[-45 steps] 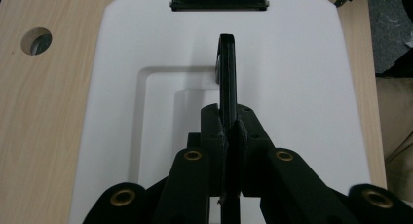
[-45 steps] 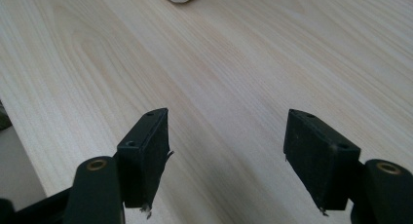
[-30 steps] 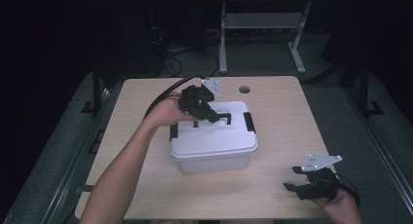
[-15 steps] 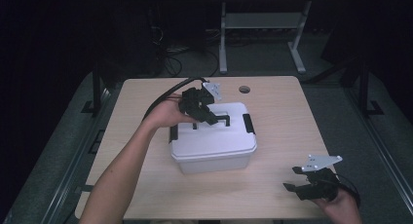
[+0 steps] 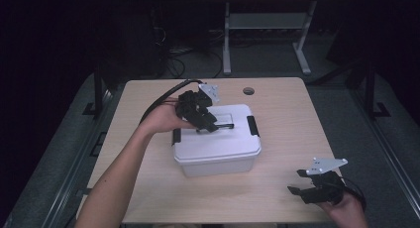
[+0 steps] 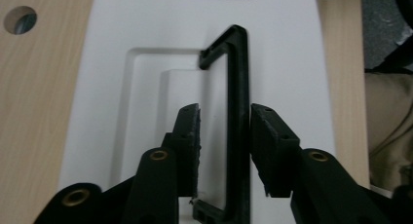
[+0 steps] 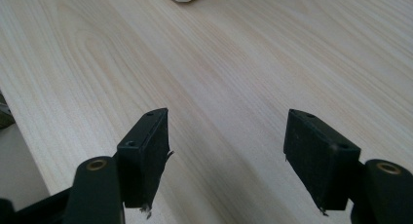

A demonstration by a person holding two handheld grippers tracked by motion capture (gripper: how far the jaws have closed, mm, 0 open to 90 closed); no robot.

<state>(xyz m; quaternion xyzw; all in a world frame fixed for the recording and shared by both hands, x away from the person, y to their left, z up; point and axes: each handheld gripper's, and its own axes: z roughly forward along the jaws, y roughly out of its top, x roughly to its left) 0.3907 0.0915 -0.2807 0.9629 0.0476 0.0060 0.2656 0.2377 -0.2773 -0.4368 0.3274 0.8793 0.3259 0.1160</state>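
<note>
A white plastic box [image 5: 218,147] stands near the middle of the table [image 5: 297,124]; its lid is smooth and a little glossy, with rounded corners, a shallow rectangular recess in the top and a black latch at each short end; a thin black carrying handle [image 6: 238,112] of hard plastic lies over this recess, shaped like a flat rectangular frame with square corners; the left gripper [image 5: 210,125] is above the lid, and in the left gripper view [image 6: 225,131] its two black jaws stand on both sides of the long bar of the handle; they are near the bar, but a narrow gap shows on each side, so they are apart and not clamped on it; the inner faces of the jaws look like matte rubber with a fine rough texture; the right gripper [image 5: 299,181] is at the near right corner of the table, well apart from the box; in the right gripper view [image 7: 226,146] its jaws are wide apart over bare wood; the table is pale wood with a straight light grain and has a round cable hole [image 5: 248,91] near its far edge
</note>
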